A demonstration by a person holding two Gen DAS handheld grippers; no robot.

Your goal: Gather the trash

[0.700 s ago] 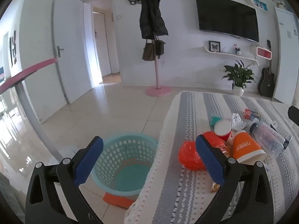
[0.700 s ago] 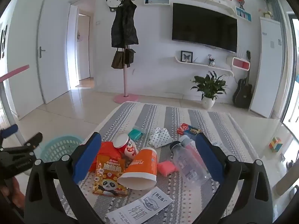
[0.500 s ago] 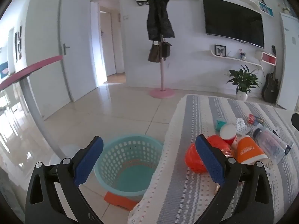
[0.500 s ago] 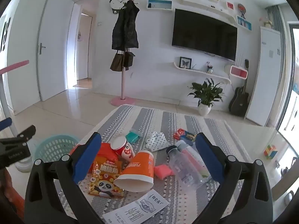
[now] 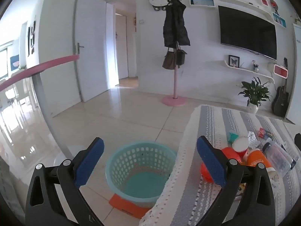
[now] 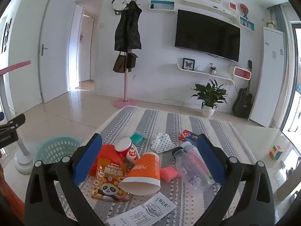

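Note:
Trash lies on a grey striped table cloth: an orange cup on its side, a panda snack bag, a small red cup, a clear bottle, a pink piece, a paper slip. A teal basket stands on the floor left of the table, also in the right wrist view. My left gripper is open and empty above the basket. My right gripper is open and empty above the trash.
A pink-based coat stand, a potted plant and a guitar stand by the far wall. A white pole on a round base stands left of the basket. An orange flat piece lies under the basket.
Both grippers have pulled back and tilted up a little, so the trash and basket sit lower in view. Jaws stay open.

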